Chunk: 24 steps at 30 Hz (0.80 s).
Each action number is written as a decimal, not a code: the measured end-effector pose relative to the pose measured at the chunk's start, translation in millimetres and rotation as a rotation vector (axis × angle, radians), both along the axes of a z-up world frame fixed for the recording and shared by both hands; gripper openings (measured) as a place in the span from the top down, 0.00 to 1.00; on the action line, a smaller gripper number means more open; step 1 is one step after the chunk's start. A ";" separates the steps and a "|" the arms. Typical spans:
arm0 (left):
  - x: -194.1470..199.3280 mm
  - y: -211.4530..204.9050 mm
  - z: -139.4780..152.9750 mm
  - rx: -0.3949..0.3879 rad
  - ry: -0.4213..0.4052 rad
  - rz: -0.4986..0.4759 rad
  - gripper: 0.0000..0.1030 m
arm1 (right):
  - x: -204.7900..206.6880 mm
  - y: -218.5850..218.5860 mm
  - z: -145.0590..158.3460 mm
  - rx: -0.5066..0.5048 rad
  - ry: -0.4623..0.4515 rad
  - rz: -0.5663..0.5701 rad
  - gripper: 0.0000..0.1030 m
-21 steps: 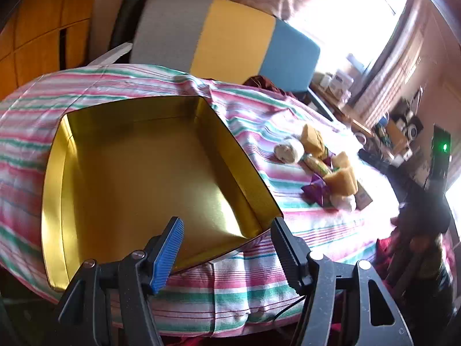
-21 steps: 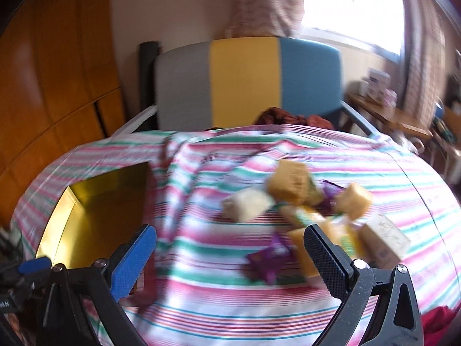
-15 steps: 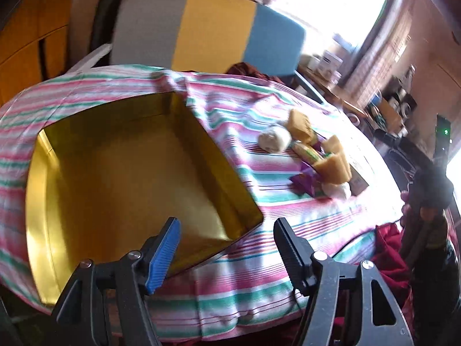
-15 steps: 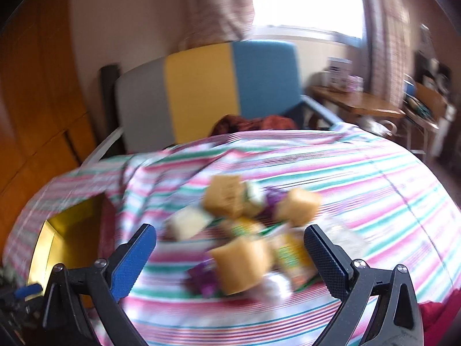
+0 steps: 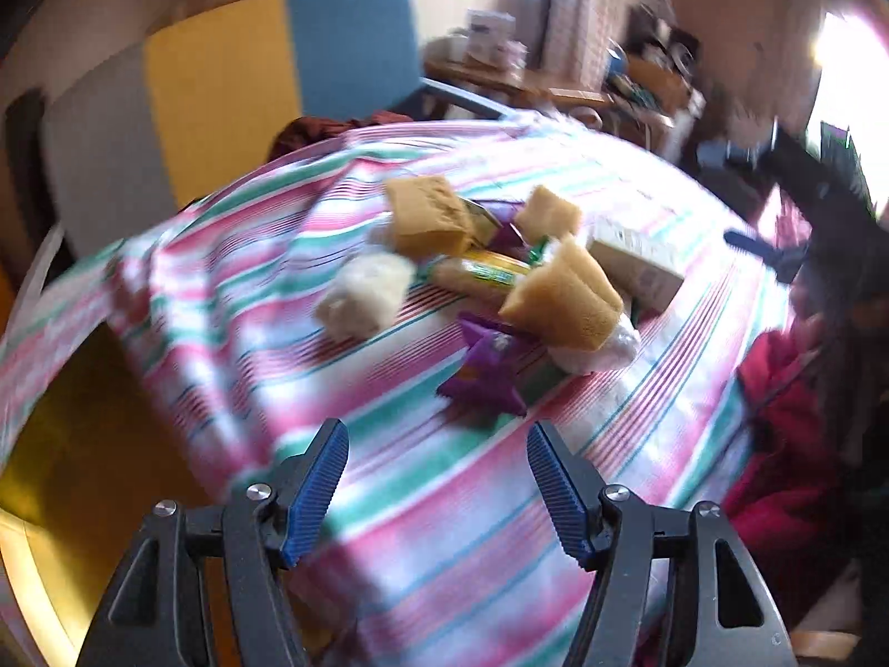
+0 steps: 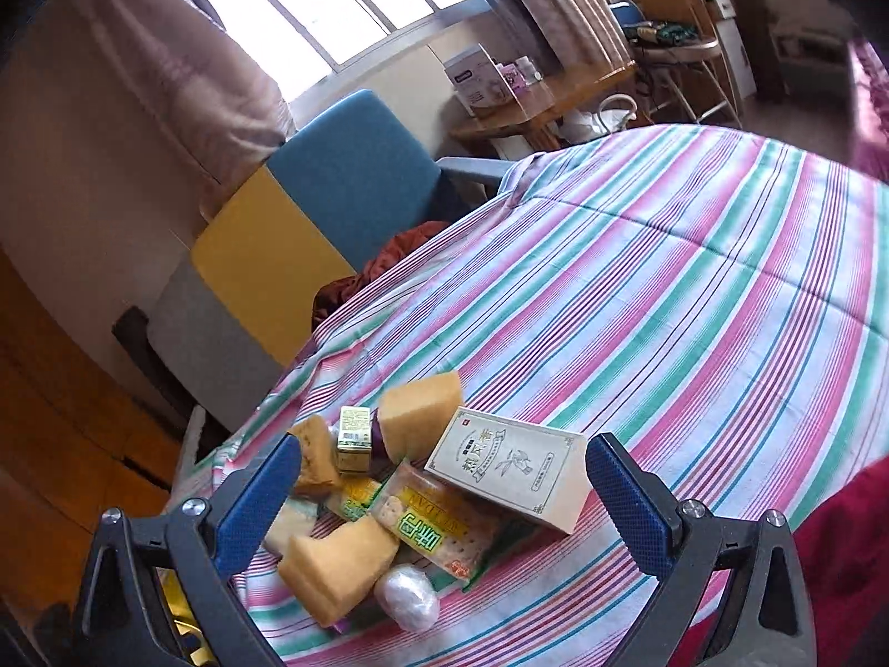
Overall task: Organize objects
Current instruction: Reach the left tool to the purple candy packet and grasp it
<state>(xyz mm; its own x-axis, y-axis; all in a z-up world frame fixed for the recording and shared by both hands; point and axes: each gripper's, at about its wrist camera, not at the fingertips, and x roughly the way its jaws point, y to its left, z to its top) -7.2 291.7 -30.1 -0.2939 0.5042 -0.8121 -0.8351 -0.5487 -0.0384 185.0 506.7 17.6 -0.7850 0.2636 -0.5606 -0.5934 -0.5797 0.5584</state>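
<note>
A pile of small items lies on the striped cloth (image 6: 667, 300): yellow sponges (image 6: 419, 414), a white tea box (image 6: 514, 469), a cracker packet (image 6: 430, 525), a small green box (image 6: 354, 439) and a white wrapped ball (image 6: 405, 597). My right gripper (image 6: 439, 492) is open, close over the pile, its fingers either side of the box and packet. In the blurred left wrist view the pile (image 5: 561, 294) and a purple wrapper (image 5: 486, 369) lie ahead of my open, empty left gripper (image 5: 439, 483). The gold tin box (image 5: 66, 478) is at the lower left.
A grey, yellow and blue chair (image 6: 311, 233) stands behind the table with a dark red cloth (image 6: 383, 272) on it. A wooden side table (image 6: 555, 100) with boxes stands by the window. A red garment (image 5: 778, 433) lies at the right table edge.
Both grippers swung right, away from the gold box and toward the pile. The right gripper moved in close over the items. Both stayed open.
</note>
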 end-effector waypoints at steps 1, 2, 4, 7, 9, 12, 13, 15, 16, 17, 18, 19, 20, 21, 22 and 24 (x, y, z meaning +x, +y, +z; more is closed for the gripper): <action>-1.9 8.5 -4.1 -0.014 -0.012 -0.016 0.34 | 0.4 0.4 -1.1 -0.016 0.009 0.010 0.00; -4.0 18.4 -9.8 -0.031 -0.027 -0.030 0.34 | -0.9 -0.3 -1.6 -0.022 0.008 0.017 0.00; -10.2 34.6 -19.7 -0.057 -0.032 -0.036 0.34 | -4.1 -2.8 -1.8 -0.024 0.008 0.038 0.00; -22.6 50.8 -32.3 -0.096 -0.050 -0.032 0.34 | -9.2 -5.9 -1.5 -0.016 0.011 0.075 0.00; -27.7 59.7 -36.5 -0.091 -0.071 -0.039 0.34 | -12.9 -7.4 -2.4 -0.016 0.010 0.094 0.00; -30.8 74.2 -43.5 -0.104 -0.083 -0.054 0.34 | -18.0 -8.9 -4.5 -0.018 0.001 0.117 0.00; -32.0 79.0 -47.0 -0.109 -0.086 -0.054 0.35 | -19.7 -9.2 -5.4 -0.021 -0.003 0.122 0.00; -35.9 86.7 -55.8 -0.124 -0.103 -0.045 0.49 | -21.7 -10.3 -7.2 -0.027 -0.008 0.130 0.00; -38.0 87.5 -60.0 -0.130 -0.117 -0.037 0.67 | -21.9 -10.8 -8.0 -0.028 -0.012 0.133 0.00; -39.4 86.6 -62.1 -0.122 -0.124 -0.024 0.67 | -22.5 -10.8 -8.5 -0.028 -0.016 0.135 0.00; -39.3 83.9 -61.3 -0.102 -0.125 -0.017 0.67 | -23.0 -11.2 -9.0 -0.027 -0.019 0.136 0.00; -39.0 81.1 -61.4 -0.094 -0.135 -0.012 0.67 | -23.5 -11.3 -9.5 -0.027 -0.023 0.139 0.00; -37.5 76.4 -61.3 -0.085 -0.139 -0.005 0.67 | -23.8 -11.3 -9.8 -0.026 -0.027 0.140 0.00; -35.8 72.7 -61.3 -0.083 -0.136 0.002 0.67 | -24.5 -11.6 -10.0 -0.024 -0.032 0.140 0.00; -33.2 68.3 -61.2 -0.083 -0.134 0.008 0.67 | -25.2 -11.9 -10.5 -0.021 -0.039 0.141 0.00; -23.7 58.0 -60.8 -0.082 -0.124 0.012 0.67 | -26.8 -12.6 -11.3 -0.019 -0.049 0.145 0.00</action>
<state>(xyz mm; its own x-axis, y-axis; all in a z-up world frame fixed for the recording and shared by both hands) -30.9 349.7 -90.9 -0.1943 0.4317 -0.8809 -0.8198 -0.5646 -0.0959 158.2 494.1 6.3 -0.7859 0.1387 -0.6027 -0.5309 -0.6510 0.5426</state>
